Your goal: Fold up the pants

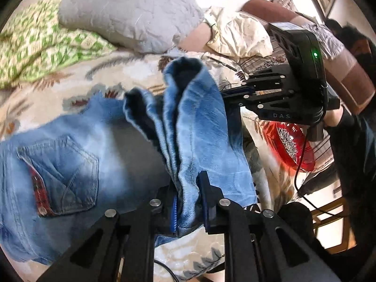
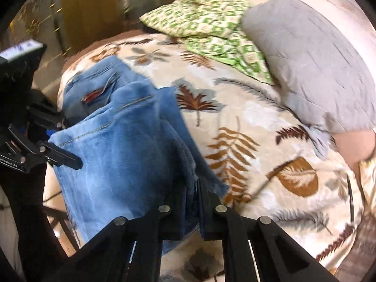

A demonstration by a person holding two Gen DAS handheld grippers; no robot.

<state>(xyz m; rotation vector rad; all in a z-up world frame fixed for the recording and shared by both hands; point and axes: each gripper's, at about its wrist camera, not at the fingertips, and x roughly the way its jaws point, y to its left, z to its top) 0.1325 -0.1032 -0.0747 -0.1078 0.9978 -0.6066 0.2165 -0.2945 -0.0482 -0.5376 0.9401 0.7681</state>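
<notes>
We pinch the faded blue denim pants with left tool and right tool above the leaf-print bed; bunched layers could slip free.

A bed fills most of both views, covered by a cream blanket printed with brown and grey leaves. A grey pillow and a green-patterned pillow lie at its far side. A wooden door stands behind. A red glass dish sits near the bed's edge.
</notes>
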